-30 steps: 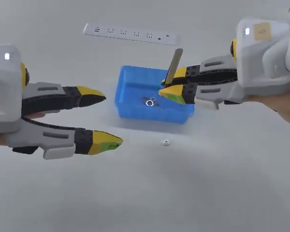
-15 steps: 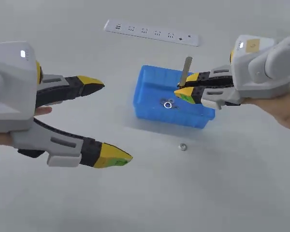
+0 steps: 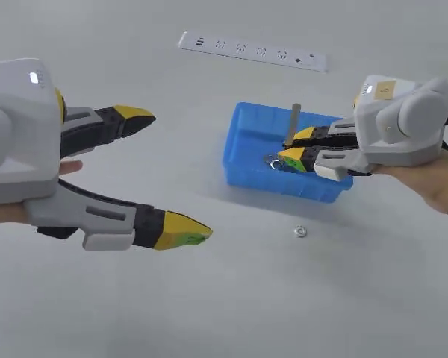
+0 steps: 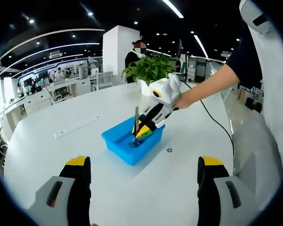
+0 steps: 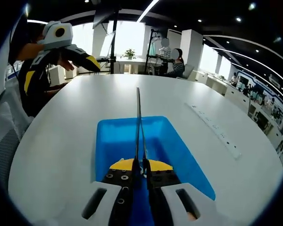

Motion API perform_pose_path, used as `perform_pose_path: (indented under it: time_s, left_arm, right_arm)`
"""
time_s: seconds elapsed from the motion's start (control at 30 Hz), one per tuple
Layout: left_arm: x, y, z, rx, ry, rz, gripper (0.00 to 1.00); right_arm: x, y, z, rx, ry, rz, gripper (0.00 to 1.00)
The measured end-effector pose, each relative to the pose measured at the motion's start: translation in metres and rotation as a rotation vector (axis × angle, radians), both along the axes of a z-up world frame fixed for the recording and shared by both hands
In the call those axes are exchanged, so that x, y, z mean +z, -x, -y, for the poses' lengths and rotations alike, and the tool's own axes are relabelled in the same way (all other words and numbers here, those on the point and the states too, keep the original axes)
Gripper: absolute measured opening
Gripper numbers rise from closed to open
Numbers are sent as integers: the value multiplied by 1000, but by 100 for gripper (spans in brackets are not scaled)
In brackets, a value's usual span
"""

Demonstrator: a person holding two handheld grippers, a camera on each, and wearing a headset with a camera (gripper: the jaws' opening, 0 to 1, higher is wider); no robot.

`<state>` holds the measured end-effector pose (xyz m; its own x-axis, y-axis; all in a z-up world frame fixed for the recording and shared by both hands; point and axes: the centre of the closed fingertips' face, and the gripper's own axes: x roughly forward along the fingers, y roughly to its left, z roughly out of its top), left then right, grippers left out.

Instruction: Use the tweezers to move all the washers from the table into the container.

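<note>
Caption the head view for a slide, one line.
Right gripper, shut on tweezers, reaches into the blue container; one washer lies on the table; left gripper open.

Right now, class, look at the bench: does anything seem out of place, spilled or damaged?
One washer lies loose on the table, just outside the near wall of the blue container. Nothing else looks spilled or damaged.

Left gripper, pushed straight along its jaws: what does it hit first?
Probably the near wall of the blue plastic container, dead ahead of the left gripper; the white table before it looks free. Depth unclear: it might clear the rim instead.
</note>
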<state>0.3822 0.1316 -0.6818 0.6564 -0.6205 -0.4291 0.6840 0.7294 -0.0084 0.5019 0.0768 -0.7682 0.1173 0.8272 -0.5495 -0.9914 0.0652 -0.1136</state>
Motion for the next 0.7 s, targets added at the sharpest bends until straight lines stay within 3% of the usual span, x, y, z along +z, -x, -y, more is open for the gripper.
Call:
perform_pose_path:
  time_s: [0.23, 0.37, 0.47, 0.57, 0.7]
  left_arm:
    - [-5, 6, 5, -26, 1, -29, 99]
    - [-7, 5, 9, -31, -6, -26, 99]
    - [-7, -1, 10, -37, -11, -13, 99]
    - [-12, -10, 14, -68, -43, -22, 99]
    - [2, -36, 27, -87, -19, 28, 96]
  right_arm:
    - [2, 0, -3, -4, -7, -11, 10]
    - [6, 2, -2, 7, -14, -13, 9]
    - [11, 4, -2, 11, -22, -9, 8]
    - [15, 7, -2, 20, -30, -5, 7]
    - [20, 10, -1, 32, -22, 10, 7]
